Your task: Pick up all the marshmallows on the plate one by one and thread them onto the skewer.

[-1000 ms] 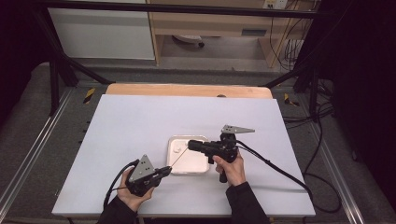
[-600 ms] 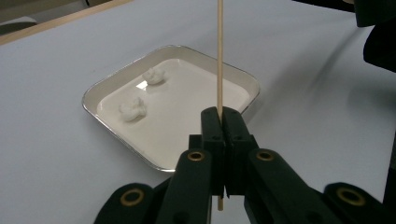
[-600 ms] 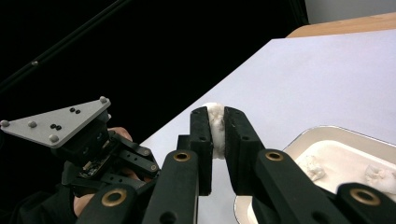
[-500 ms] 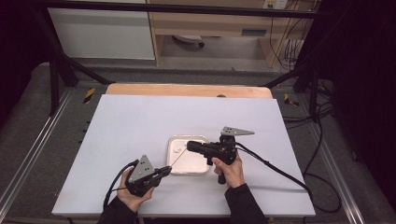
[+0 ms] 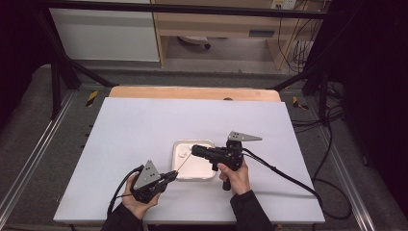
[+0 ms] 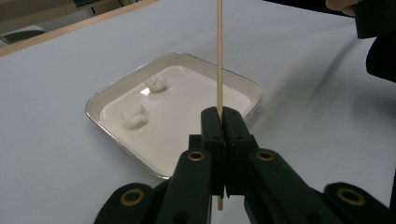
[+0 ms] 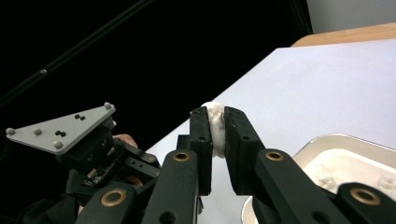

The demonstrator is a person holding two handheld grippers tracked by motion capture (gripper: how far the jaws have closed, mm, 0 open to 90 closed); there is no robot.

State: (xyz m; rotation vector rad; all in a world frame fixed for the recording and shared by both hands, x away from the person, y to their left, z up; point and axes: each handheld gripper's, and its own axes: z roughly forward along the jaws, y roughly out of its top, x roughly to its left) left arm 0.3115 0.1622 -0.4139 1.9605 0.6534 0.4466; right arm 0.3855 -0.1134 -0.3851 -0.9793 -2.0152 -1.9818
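Gripping a thin wooden skewer [image 6: 219, 56] between closed jaws, the left gripper [image 5: 166, 176] sits near the table's [image 5: 144, 125] front-left edge, just beside the white square tray [image 5: 180, 147]. In the left gripper view the skewer stands up over the tray, where two small white pieces [image 6: 134, 115] lie well apart from the rim. Farther right, the right gripper [image 5: 195, 150] hovers over the tray's far side, its jaws pinched on a white lump [image 7: 215, 122], possibly a marshmallow, though the picture is too soft to be sure. No brand, label or writing can be read anywhere. Broad bare tabletop lies beyond the tray and to both sides; a wooden strip [image 5: 192, 92] borders the far edge.
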